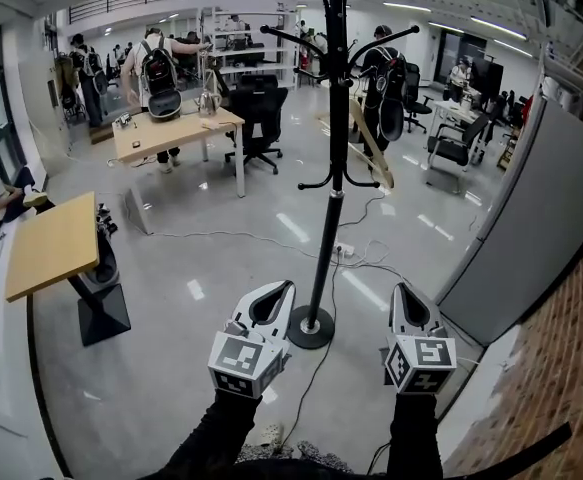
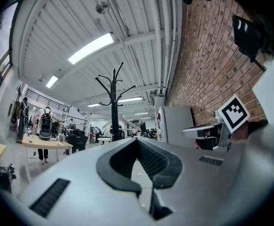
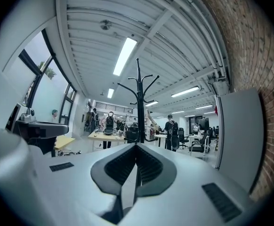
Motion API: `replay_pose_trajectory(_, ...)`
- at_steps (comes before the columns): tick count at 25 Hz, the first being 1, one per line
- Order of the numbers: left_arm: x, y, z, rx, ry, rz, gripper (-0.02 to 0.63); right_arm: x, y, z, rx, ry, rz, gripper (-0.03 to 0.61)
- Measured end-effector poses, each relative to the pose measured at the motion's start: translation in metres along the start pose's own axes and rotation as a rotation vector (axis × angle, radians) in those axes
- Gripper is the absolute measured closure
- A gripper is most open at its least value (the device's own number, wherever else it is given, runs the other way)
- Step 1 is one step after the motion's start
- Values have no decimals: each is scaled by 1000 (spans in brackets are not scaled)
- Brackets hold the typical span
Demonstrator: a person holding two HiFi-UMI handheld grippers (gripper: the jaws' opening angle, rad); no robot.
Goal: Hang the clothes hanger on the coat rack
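Observation:
A tall black coat rack (image 1: 337,118) stands on a round base straight ahead of me. A pale wooden clothes hanger (image 1: 369,140) hangs tilted from one of its lower right hooks. My left gripper (image 1: 283,286) is held level just left of the pole's base, jaws shut and empty. To the right of the pole, my right gripper (image 1: 403,288) is also shut with nothing in it. The left gripper view shows the coat rack (image 2: 114,112) and the clothes hanger (image 2: 122,120) beyond the shut left gripper (image 2: 137,140). The right gripper (image 3: 137,146) points at the coat rack (image 3: 140,112).
A grey cabinet (image 1: 541,228) and a brick wall (image 1: 561,368) close off the right side. A small wooden table (image 1: 53,243) stands at the left and a desk (image 1: 171,128) with people and office chairs behind it. Cables (image 1: 271,238) trail over the floor near the rack's base.

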State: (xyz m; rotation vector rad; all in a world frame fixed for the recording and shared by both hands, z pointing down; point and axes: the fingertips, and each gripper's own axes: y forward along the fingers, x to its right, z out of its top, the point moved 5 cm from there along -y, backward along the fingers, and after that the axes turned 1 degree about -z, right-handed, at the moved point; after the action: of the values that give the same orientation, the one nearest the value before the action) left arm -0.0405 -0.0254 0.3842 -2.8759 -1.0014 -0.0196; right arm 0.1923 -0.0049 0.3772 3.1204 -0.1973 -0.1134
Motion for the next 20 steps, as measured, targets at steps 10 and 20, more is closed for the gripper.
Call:
replay_pose_trajectory(10,22,-20,1,-2,14,-15,606,-7,-30,-4,-14,0,5,569)
replay_pose_trajectory(20,21,-22,10,9,25,-7,606,-12,-29,2,-18,-18,15,569)
